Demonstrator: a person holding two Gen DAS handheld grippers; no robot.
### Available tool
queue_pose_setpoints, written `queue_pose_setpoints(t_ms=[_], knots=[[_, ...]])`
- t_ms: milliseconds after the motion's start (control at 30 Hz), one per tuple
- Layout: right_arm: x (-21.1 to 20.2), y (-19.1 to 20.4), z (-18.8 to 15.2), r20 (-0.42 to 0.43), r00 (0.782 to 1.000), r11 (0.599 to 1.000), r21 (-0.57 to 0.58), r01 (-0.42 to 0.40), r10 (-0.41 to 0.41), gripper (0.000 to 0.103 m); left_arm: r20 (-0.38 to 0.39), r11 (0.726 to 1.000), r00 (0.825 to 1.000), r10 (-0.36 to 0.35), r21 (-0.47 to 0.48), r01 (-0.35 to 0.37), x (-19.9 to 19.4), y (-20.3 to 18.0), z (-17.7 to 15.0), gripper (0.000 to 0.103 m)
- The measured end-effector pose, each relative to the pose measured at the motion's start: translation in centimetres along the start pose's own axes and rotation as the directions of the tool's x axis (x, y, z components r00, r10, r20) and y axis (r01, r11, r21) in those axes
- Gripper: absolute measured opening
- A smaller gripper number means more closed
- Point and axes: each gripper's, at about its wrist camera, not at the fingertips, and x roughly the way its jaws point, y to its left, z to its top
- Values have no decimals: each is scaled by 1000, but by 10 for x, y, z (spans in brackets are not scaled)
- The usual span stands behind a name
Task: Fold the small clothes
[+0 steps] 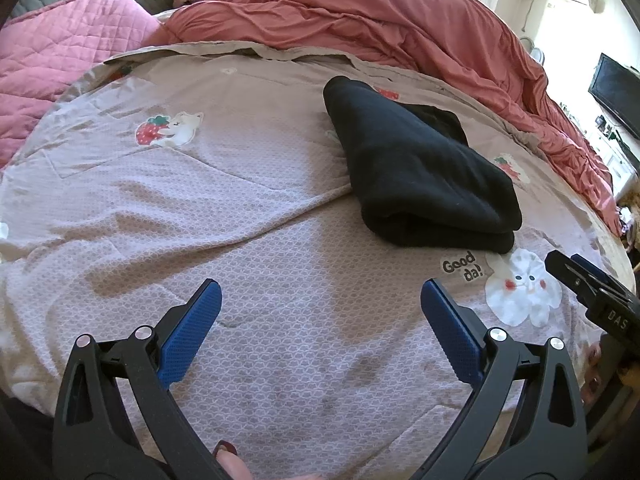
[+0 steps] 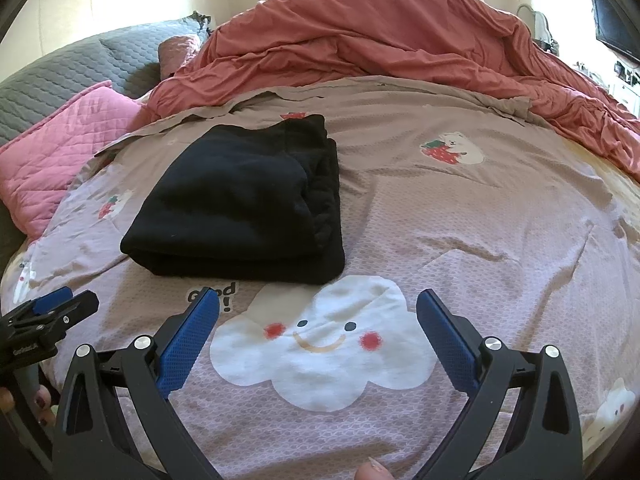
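A black garment [image 1: 424,168] [image 2: 244,204] lies folded into a thick stack on the mauve cartoon-print bedsheet [image 1: 200,208] [image 2: 480,240]. My left gripper [image 1: 320,304] hovers open over bare sheet, short of the garment and to its left, nothing between its blue pads. My right gripper [image 2: 318,312] is open too, above a white cloud print, just in front of the stack's near edge. Each gripper shows at the other view's edge: the right gripper [image 1: 580,280] at the right side, the left gripper [image 2: 60,304] at the left side.
A rumpled coral duvet [image 1: 400,24] [image 2: 400,40] is heaped along the far side of the bed. A pink quilted pillow [image 1: 60,60] [image 2: 60,152] and grey headboard [image 2: 80,68] lie at the left. A dark screen [image 1: 614,96] hangs at the right.
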Motion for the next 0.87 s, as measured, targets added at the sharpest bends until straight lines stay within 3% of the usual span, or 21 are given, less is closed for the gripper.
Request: queue_pose_setpoints(t_ms=[300, 400, 500, 600, 667, 733, 767, 833, 867], knots=[[1, -21, 1, -16, 997, 995, 73, 73, -72, 98, -3, 999, 999, -43, -13, 43, -2, 4, 3, 93], [-7, -50, -4, -5, 984, 972, 155, 176, -177, 98, 9, 999, 1000, -23, -27, 23, -7, 15, 10, 93], [-23, -99, -15, -21, 947, 915, 250, 316, -321, 98, 73, 999, 997, 8, -41, -5, -20, 38, 21, 93], [-47, -156, -32, -71, 876, 817, 333, 472, -477, 98, 115, 991, 988, 104, -97, -93, -31, 77, 38, 93], [-72, -201, -49, -114, 812, 721, 402, 565, -573, 98, 111, 971, 978, 177, -185, -155, -32, 124, 52, 93], [-100, -241, -69, -150, 727, 609, 449, 654, -670, 98, 81, 945, 971, 227, -260, -199, -30, 169, 62, 93], [-119, -267, -84, -179, 667, 532, 472, 703, -723, 98, 64, 927, 964, 260, -294, -230, -30, 195, 67, 93], [-152, -308, -113, -239, 560, 391, 505, 770, -793, 98, 21, 878, 932, 362, -344, -333, -29, 247, 75, 93], [-164, -324, -127, -265, 539, 353, 519, 779, -800, 98, 3, 857, 917, 400, -356, -373, -28, 265, 78, 93]])
